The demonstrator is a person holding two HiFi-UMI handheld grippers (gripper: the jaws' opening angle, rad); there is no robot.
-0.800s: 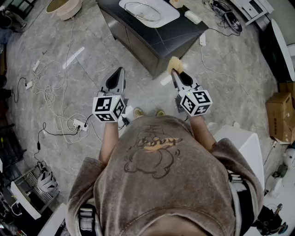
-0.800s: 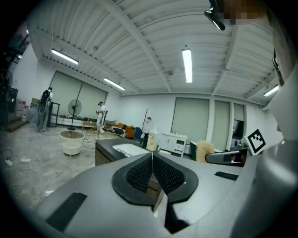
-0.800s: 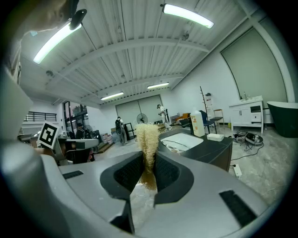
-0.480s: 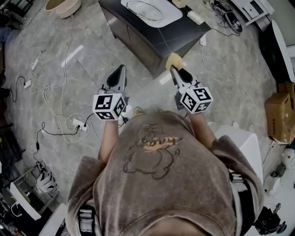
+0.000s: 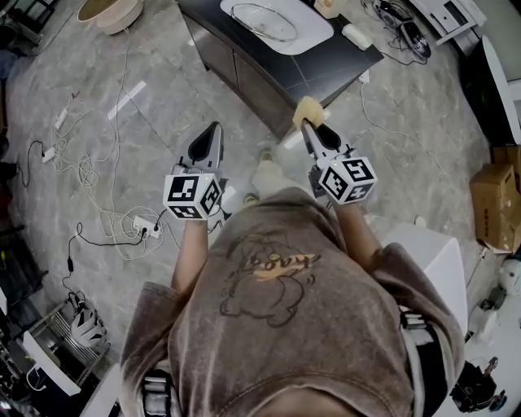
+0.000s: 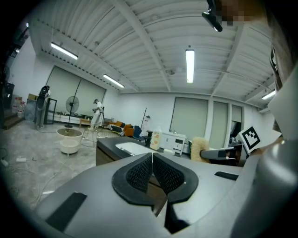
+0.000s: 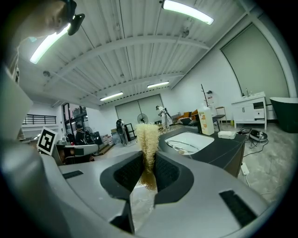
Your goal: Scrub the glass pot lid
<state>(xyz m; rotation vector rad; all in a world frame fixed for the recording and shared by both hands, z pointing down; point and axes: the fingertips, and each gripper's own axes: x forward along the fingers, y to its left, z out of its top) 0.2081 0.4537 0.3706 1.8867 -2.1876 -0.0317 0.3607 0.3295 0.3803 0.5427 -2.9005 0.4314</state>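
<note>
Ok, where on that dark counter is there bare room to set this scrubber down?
Bare: the near corner of the dark counter, between the white tray and the edge. Crowded: beside the tray, by the bottle and white block.

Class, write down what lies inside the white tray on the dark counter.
The glass pot lid lies in the white tray, alone as far as shows. The tray floor beneath it cannot be made out.

Standing short of the dark counter (image 5: 326,69), pinching a fuzzy yellow scrubber (image 5: 308,108) in the right gripper (image 5: 308,125), with the left gripper (image 5: 213,127) closed up and empty alongside.
</note>
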